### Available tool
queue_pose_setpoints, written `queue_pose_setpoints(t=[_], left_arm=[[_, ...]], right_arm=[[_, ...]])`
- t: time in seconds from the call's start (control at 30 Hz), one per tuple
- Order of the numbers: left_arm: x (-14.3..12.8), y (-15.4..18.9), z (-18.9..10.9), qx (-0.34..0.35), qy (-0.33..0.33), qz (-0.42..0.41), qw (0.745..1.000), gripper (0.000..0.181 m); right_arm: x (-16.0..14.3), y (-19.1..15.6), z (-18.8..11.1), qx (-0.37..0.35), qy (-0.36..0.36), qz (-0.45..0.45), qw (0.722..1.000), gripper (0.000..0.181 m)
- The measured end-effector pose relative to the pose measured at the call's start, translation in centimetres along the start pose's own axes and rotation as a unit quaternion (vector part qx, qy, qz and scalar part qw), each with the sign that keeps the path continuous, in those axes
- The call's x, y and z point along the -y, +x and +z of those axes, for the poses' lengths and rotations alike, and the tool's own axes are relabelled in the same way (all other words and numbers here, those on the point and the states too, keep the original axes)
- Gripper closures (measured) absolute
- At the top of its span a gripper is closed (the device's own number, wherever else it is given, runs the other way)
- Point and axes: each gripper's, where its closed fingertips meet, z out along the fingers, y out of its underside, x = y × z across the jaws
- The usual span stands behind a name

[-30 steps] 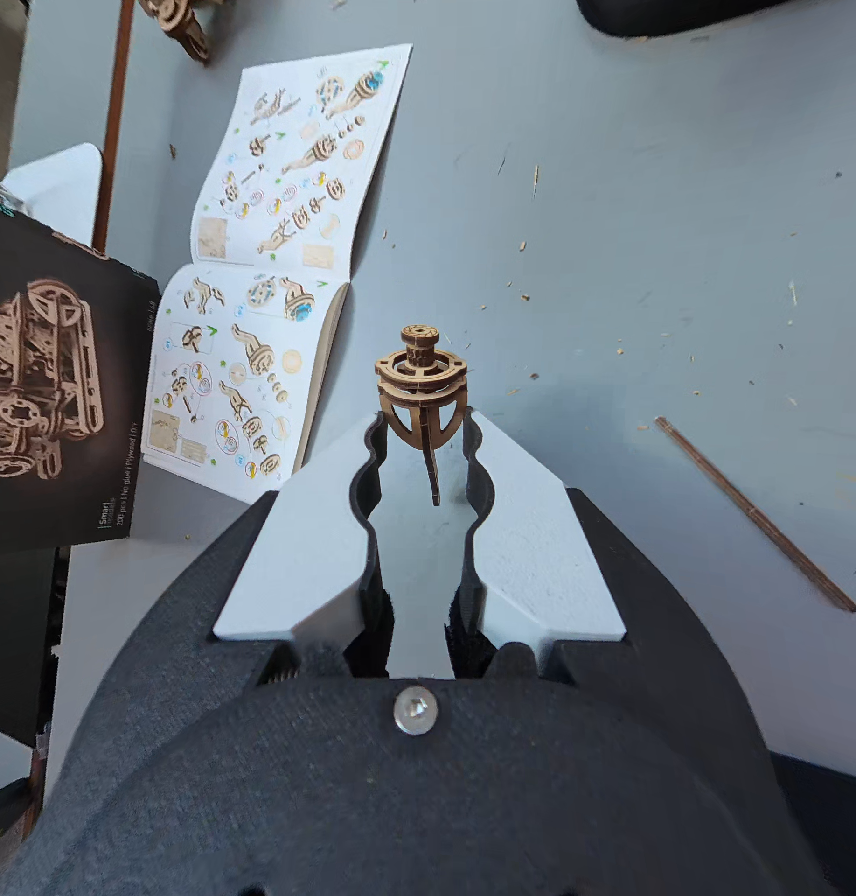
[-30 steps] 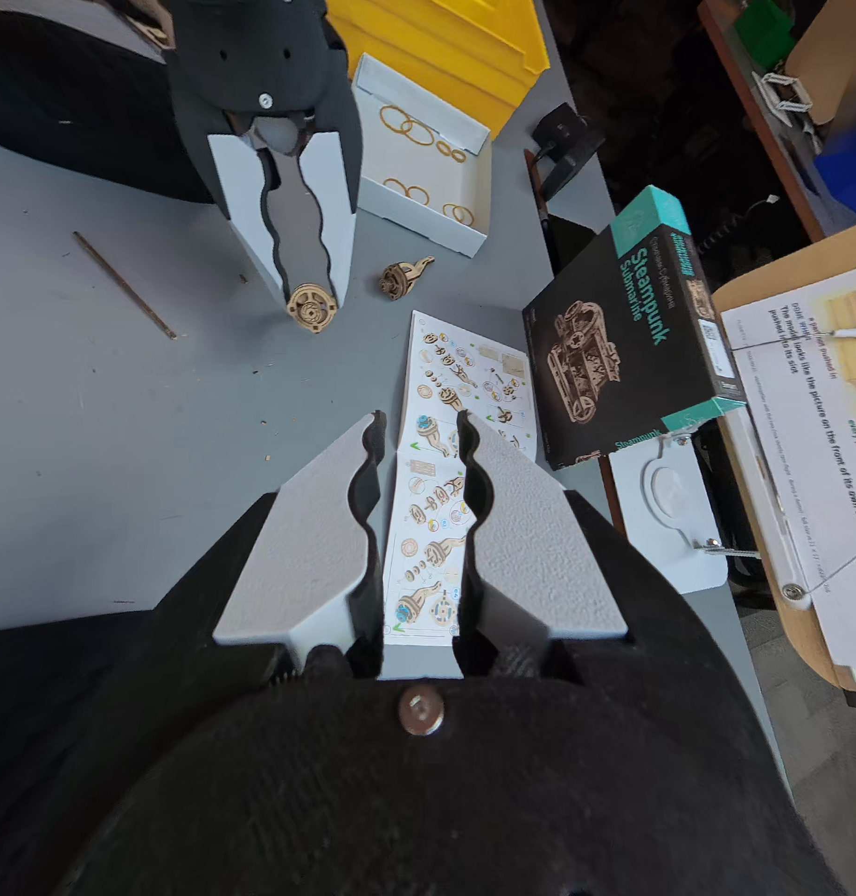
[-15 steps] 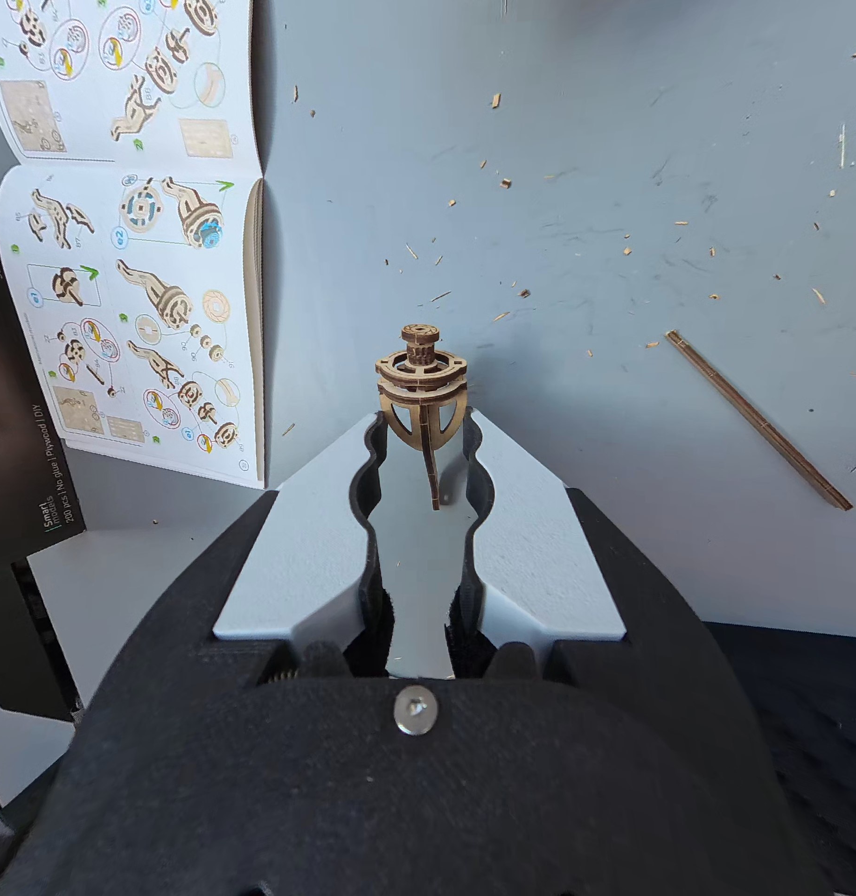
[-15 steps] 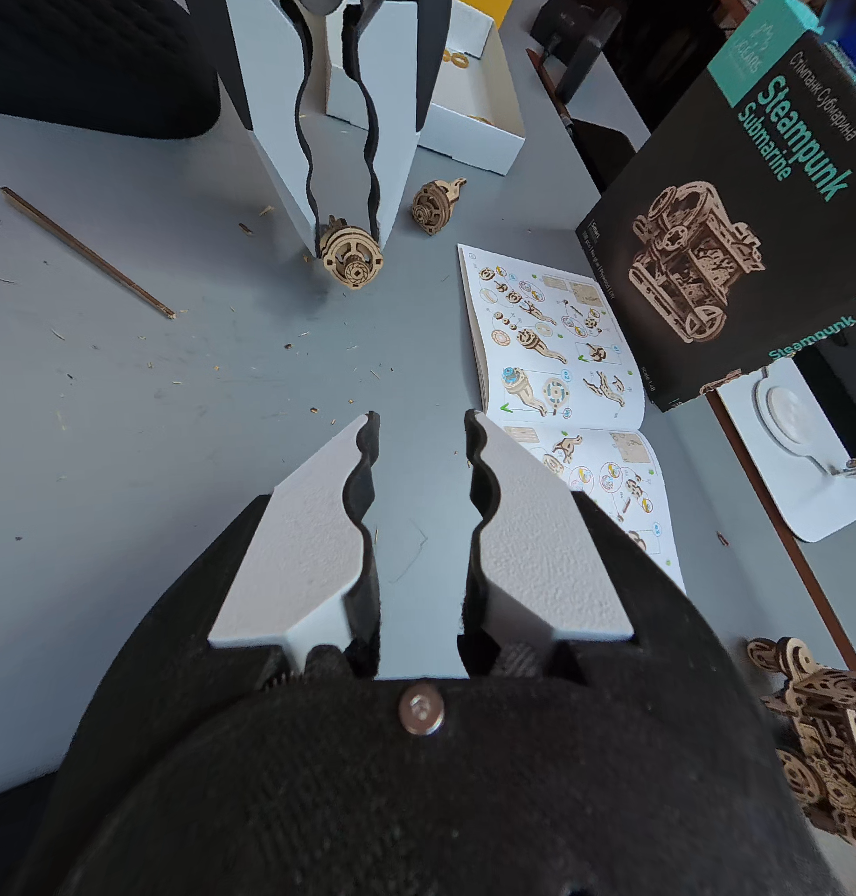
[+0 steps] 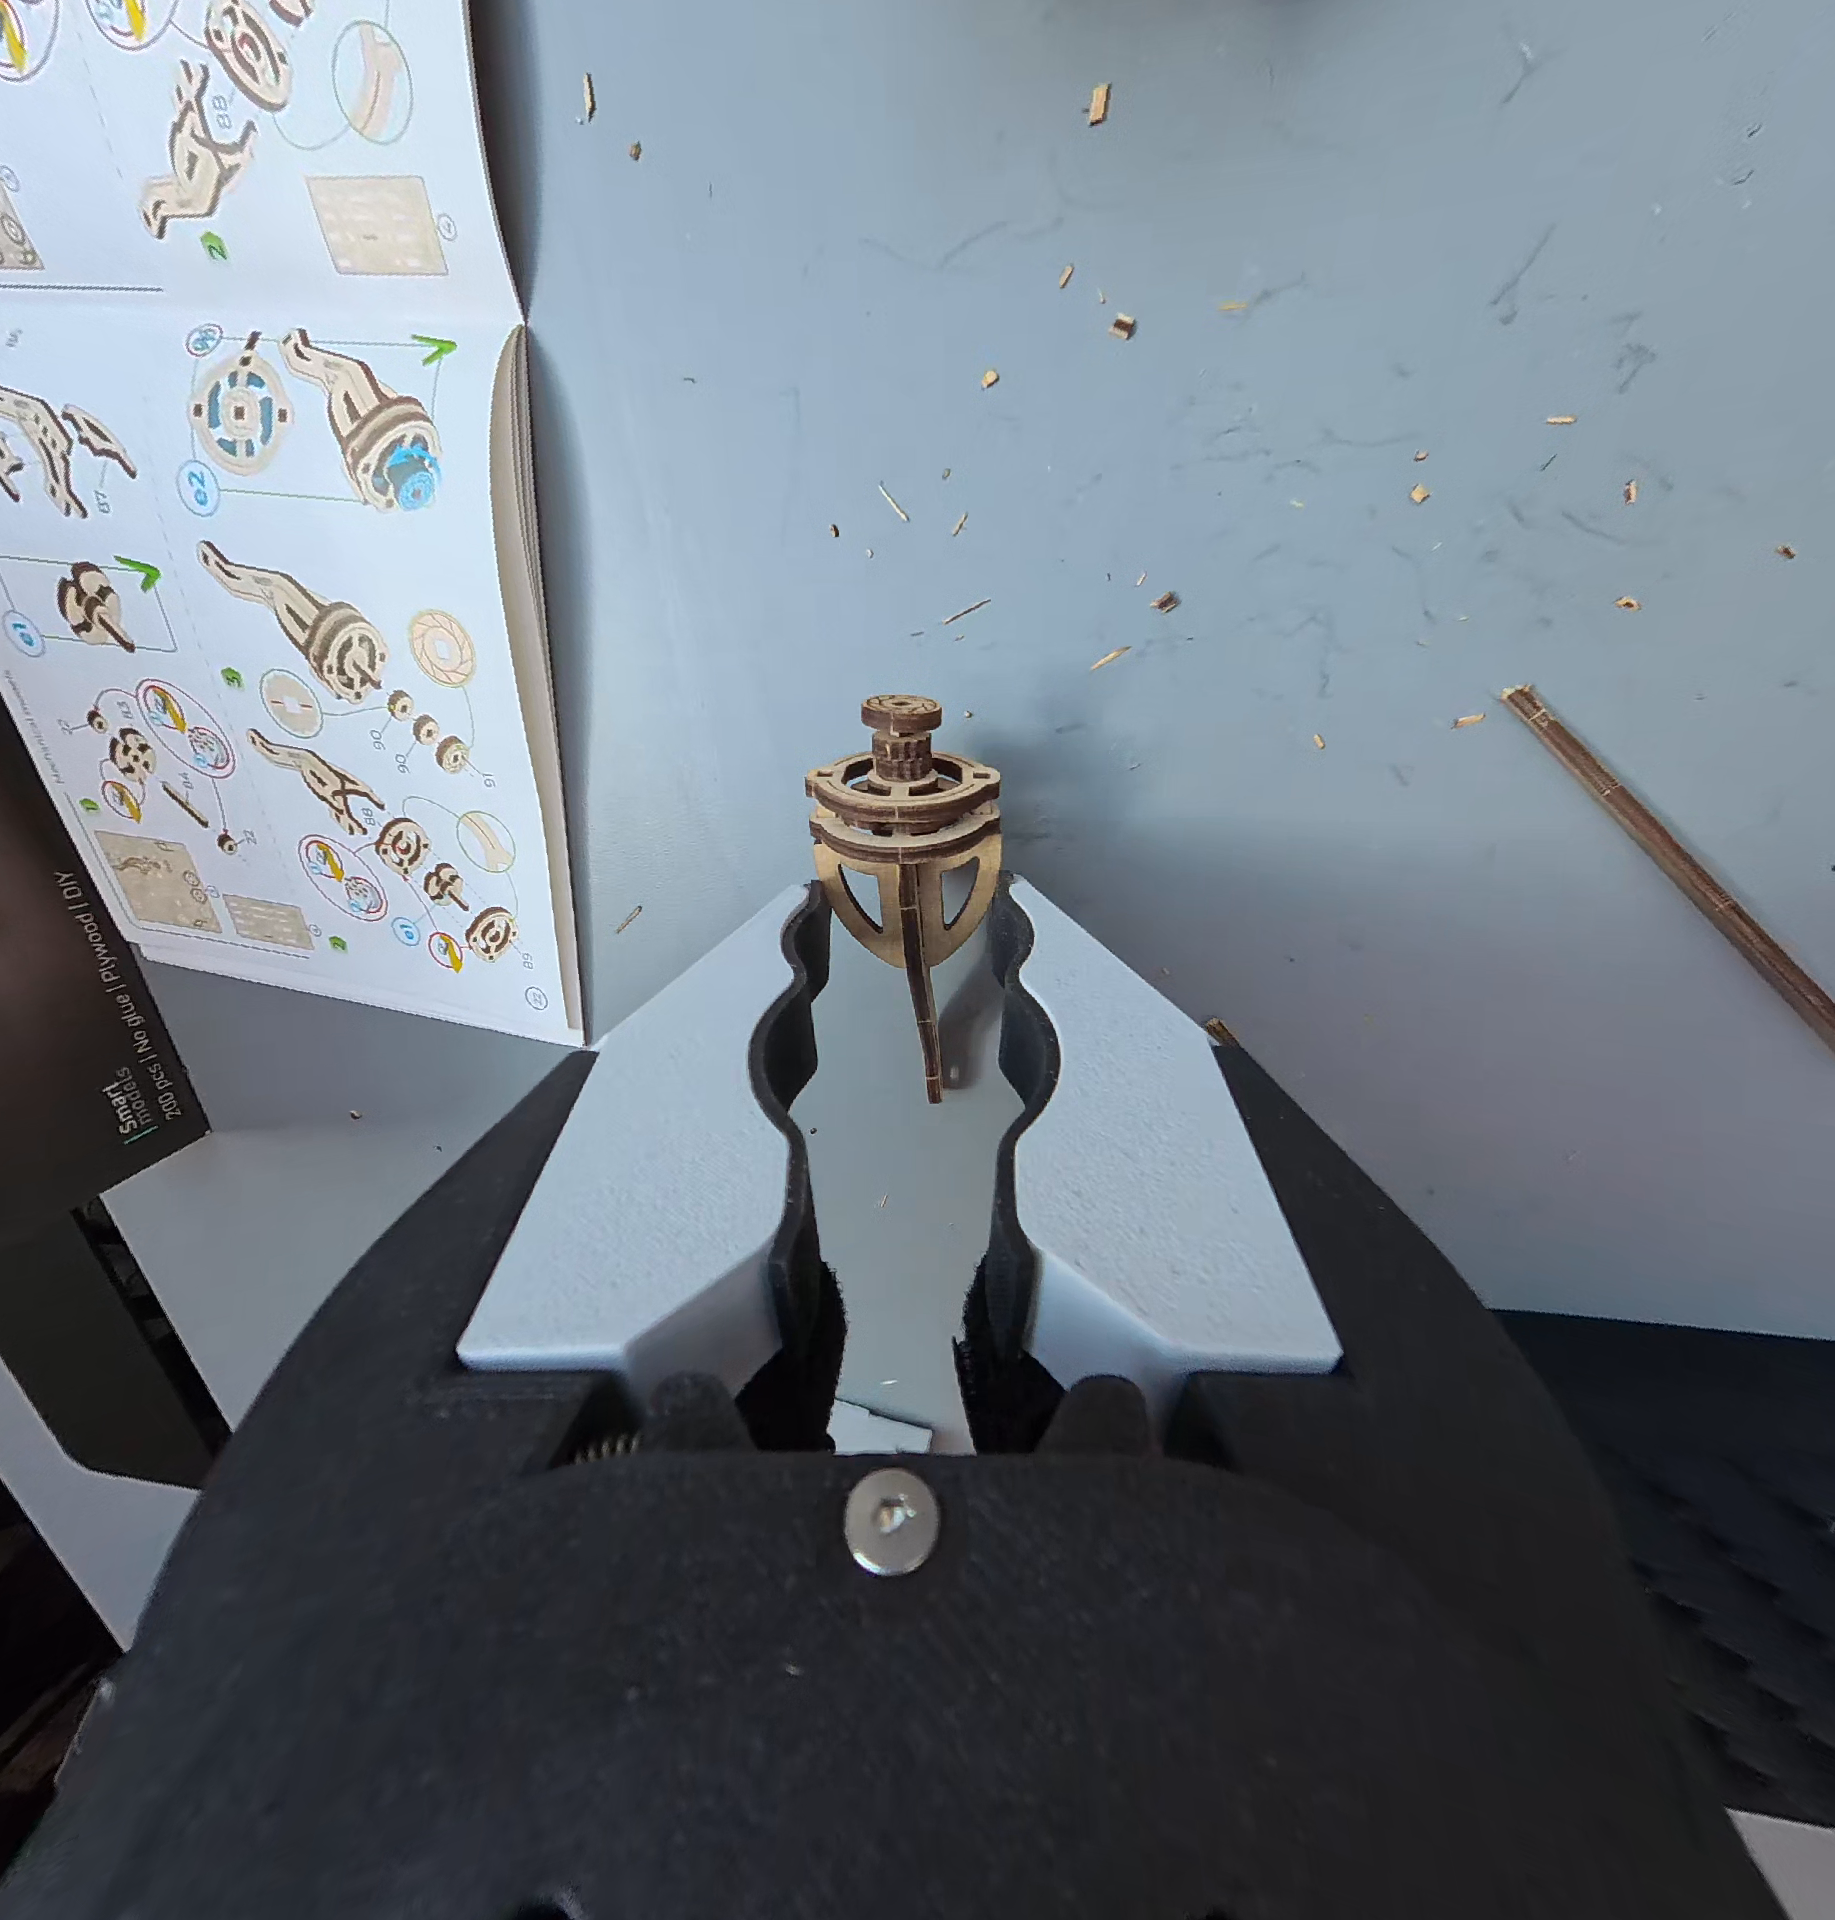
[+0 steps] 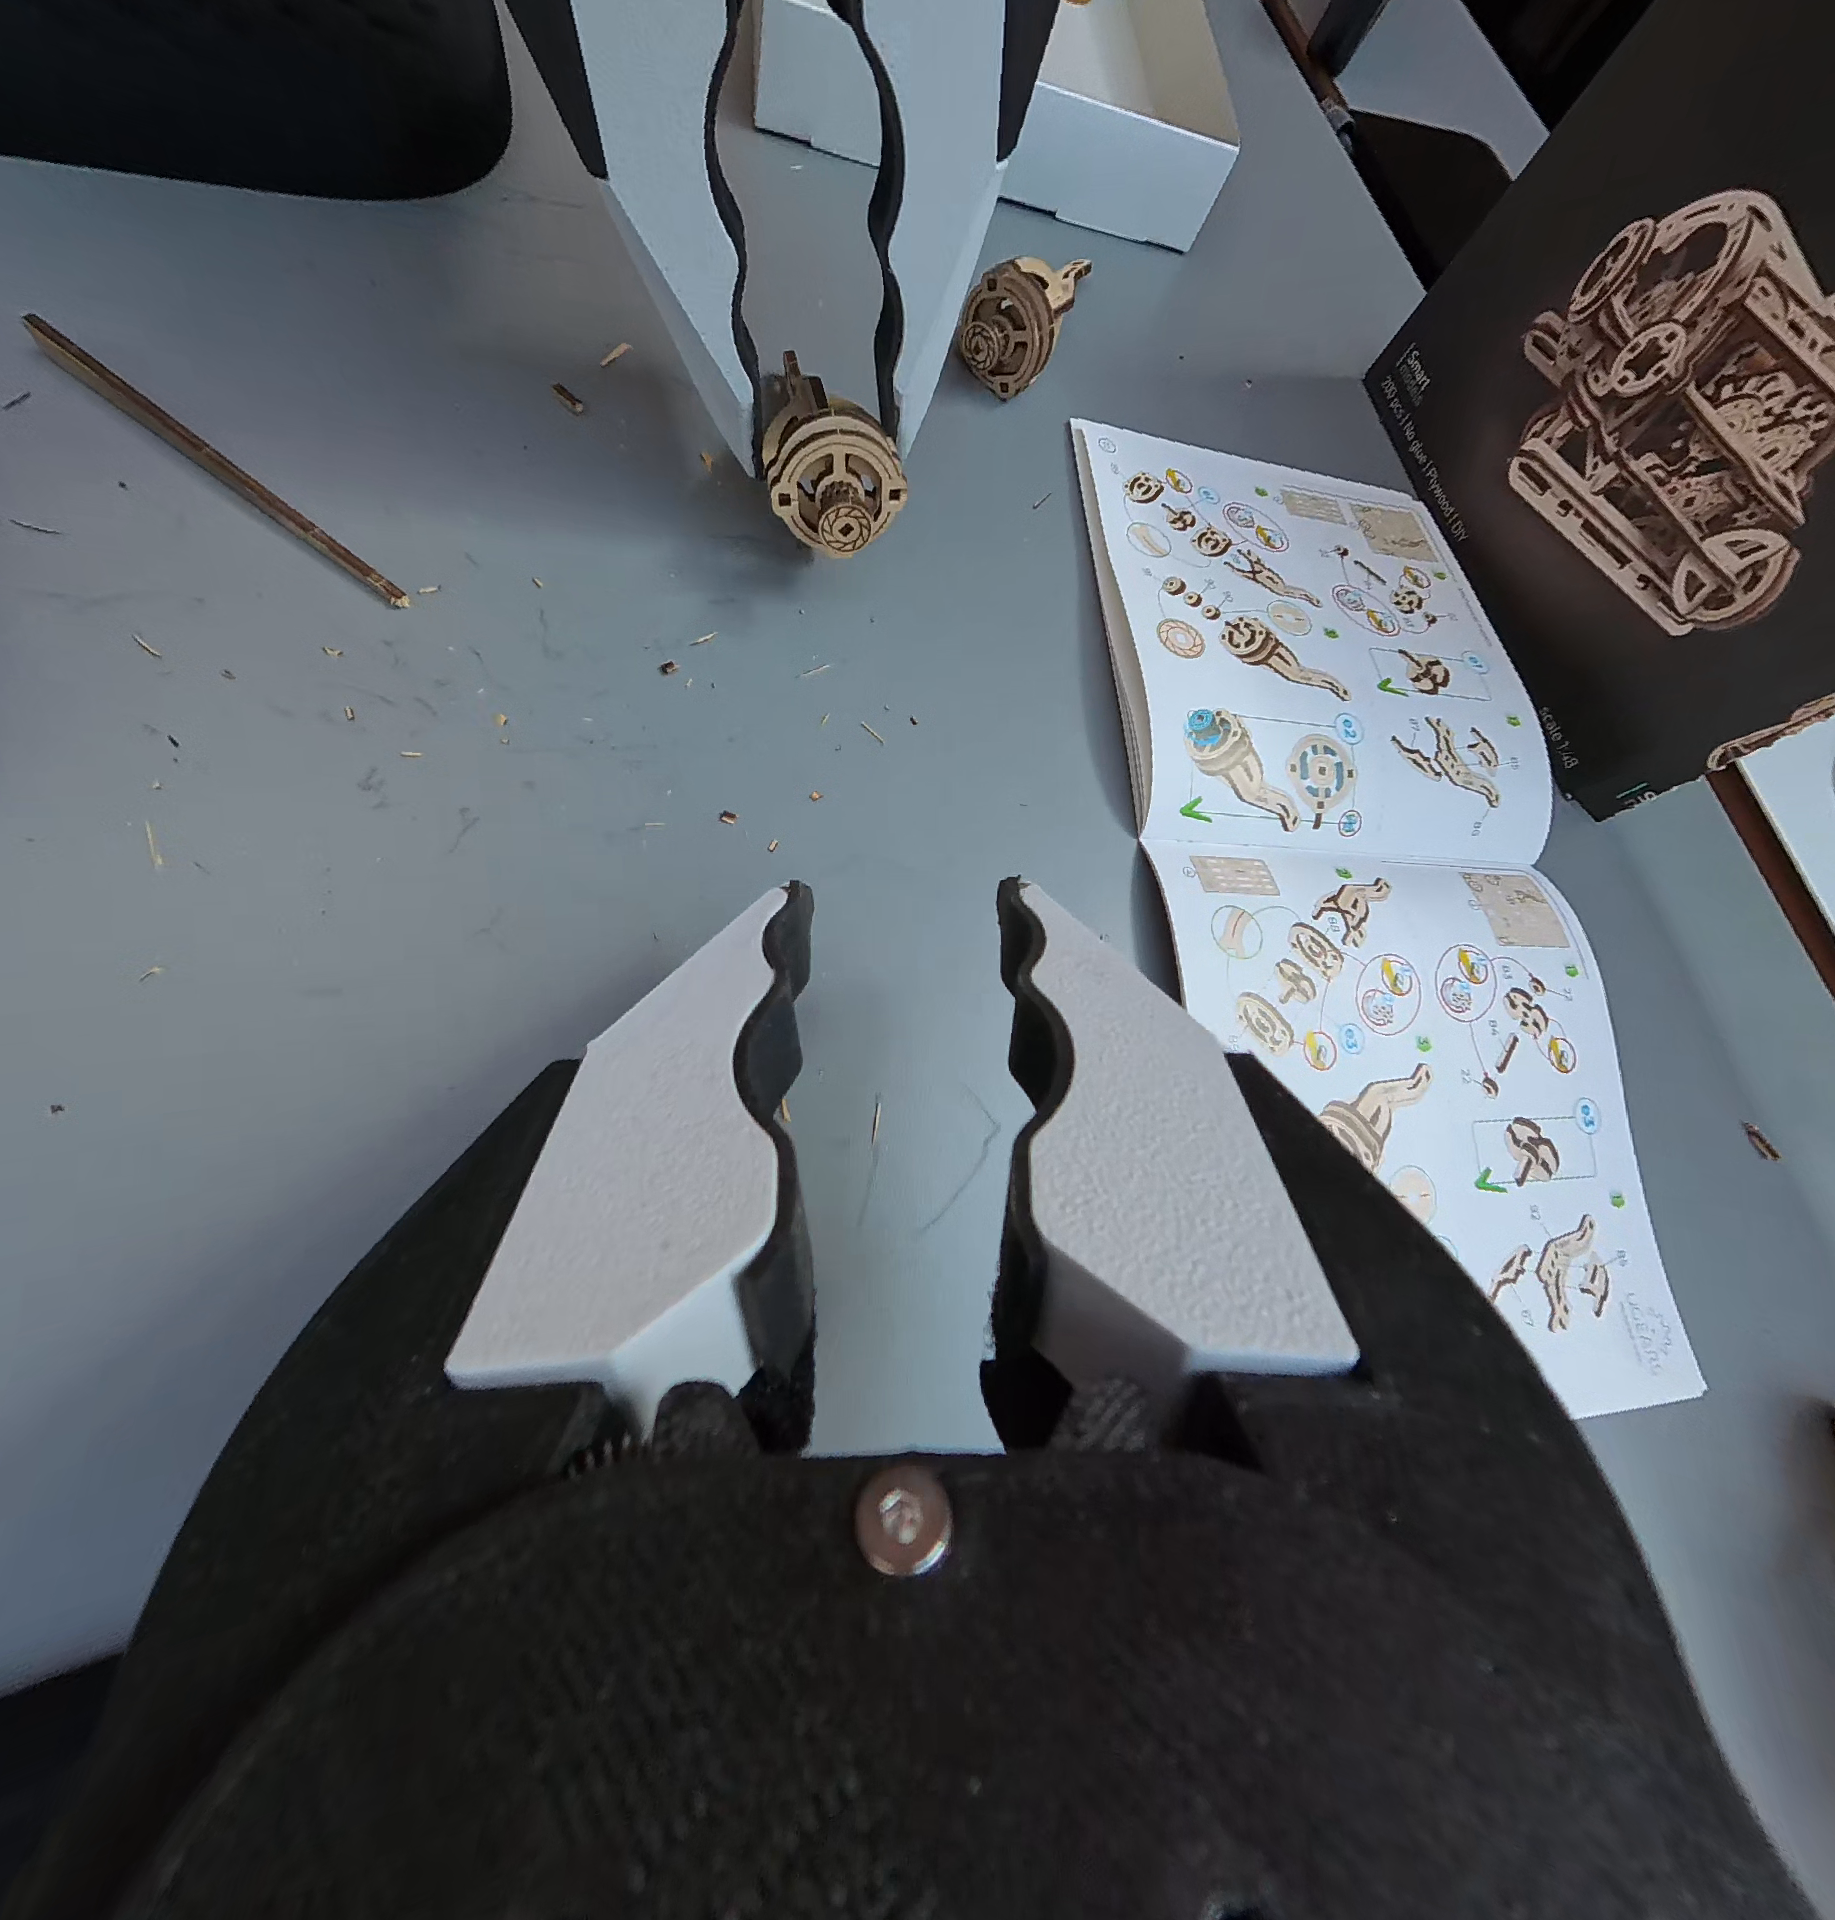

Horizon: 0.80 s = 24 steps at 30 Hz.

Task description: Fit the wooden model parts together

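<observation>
My left gripper [image 5: 905, 902] is shut on a small wooden sub-assembly [image 5: 900, 831], a round geared hub on curved ribs, held at the fingertips just above the grey table. The right wrist view shows that gripper [image 6: 825, 436] from the front with the sub-assembly [image 6: 833, 486] low over the table. A second, similar wooden sub-assembly [image 6: 1015, 324] lies on the table beside it. My right gripper [image 6: 902, 902] is open and empty, hovering over bare table in front of the left one.
An open instruction booklet [image 6: 1339, 862] lies to the right, also in the left wrist view [image 5: 269, 582]. The dark model box [image 6: 1671, 436] stands beyond it. A thin wooden stick [image 6: 206, 457] and wood chips lie on the table [image 6: 373, 935]. A white tray [image 6: 1110, 156] is behind. Tip to tip, the grippers are about 12 centimetres apart. The thin wooden stick [image 6: 206, 457] sits 12 centimetres or so from the ends of my left fingers. It turns up in the left wrist view [image 5: 1714, 903] as well.
The left gripper has come lower and nearer the table with the sub-assembly. The right gripper has swung from over the booklet to bare table and moved closer to the left gripper.
</observation>
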Motion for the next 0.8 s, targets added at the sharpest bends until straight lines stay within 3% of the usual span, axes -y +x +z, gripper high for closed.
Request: queue_pose_setpoints(t=[0.8], left_arm=[[-0.2, 0.2, 0.5, -0.013, -0.023, 0.012, 1.000, 0.151]], right_arm=[[-0.1, -0.9, -0.2, 0.032, 0.021, 0.018, 0.999, 0.146]])
